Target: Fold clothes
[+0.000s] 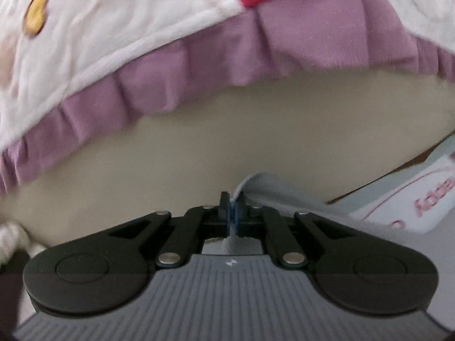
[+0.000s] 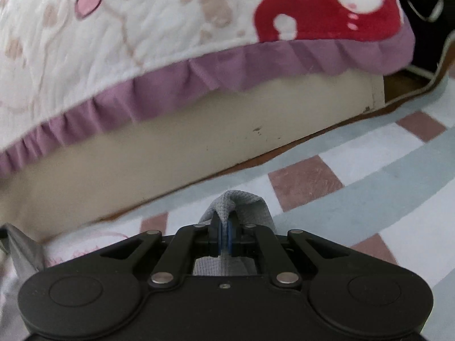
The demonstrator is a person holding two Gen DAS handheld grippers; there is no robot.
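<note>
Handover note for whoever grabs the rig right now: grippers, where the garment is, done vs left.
Left gripper: jaws shut on a pinch of the grey cloth.
Right gripper: jaws shut on a bunched edge of the grey cloth.
Surroundings: both point at the bed base, under the quilt with a purple ruffle; a checked floor mat lies below the right gripper.
Done: both grips are made.
Left: most of the garment is out of view, so fold progress cannot be told. Probably lay it flat, then fold.
</note>
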